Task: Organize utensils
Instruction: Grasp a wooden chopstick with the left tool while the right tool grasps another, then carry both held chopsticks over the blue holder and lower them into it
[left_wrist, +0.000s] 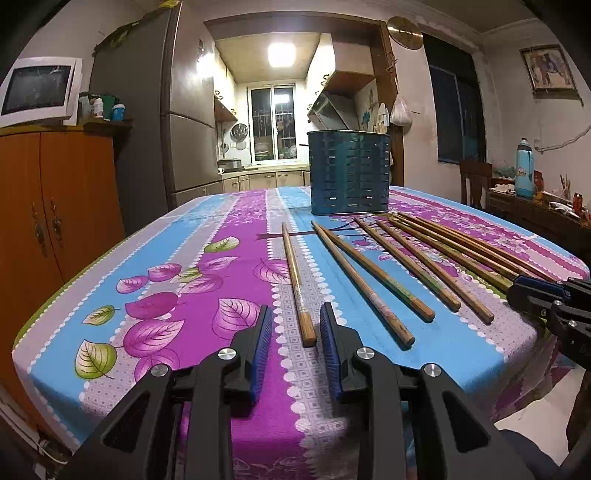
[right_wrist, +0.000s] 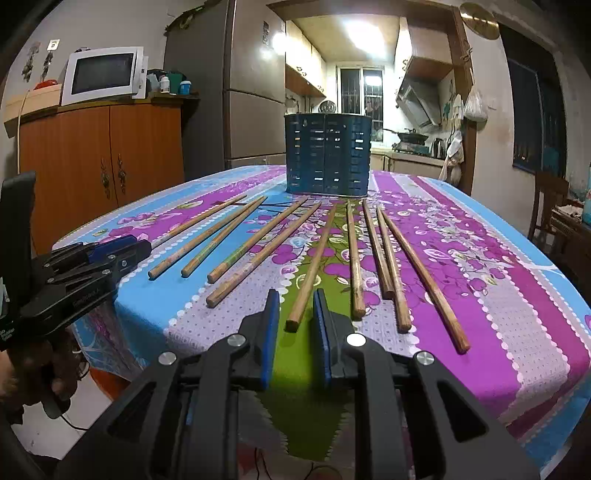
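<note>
Several wooden chopsticks (right_wrist: 380, 251) lie fanned out on the flowered tablecloth, thick ends toward me. Behind them stands a dark blue slotted utensil holder (left_wrist: 349, 173) (right_wrist: 327, 155), upright. In the left wrist view my left gripper (left_wrist: 295, 307) straddles the thick end of the leftmost chopstick (left_wrist: 295, 280); a gap shows beside the stick, so the pads do not press on it. In the right wrist view my right gripper (right_wrist: 295, 293) likewise straddles the end of a middle chopstick (right_wrist: 314, 266), with gaps on both sides. The left gripper (right_wrist: 142, 245) shows there at the left table edge, and the right gripper (left_wrist: 517, 286) appears at the right of the left wrist view.
The table's near edge (right_wrist: 155, 332) drops off just under both grippers. A person's hand (right_wrist: 33, 373) holds the left gripper's handle. A wooden cabinet (left_wrist: 55, 206) with a microwave, a fridge (left_wrist: 184, 110), a chair (left_wrist: 474, 181) and a side table with a blue bottle (left_wrist: 524, 168) surround the table.
</note>
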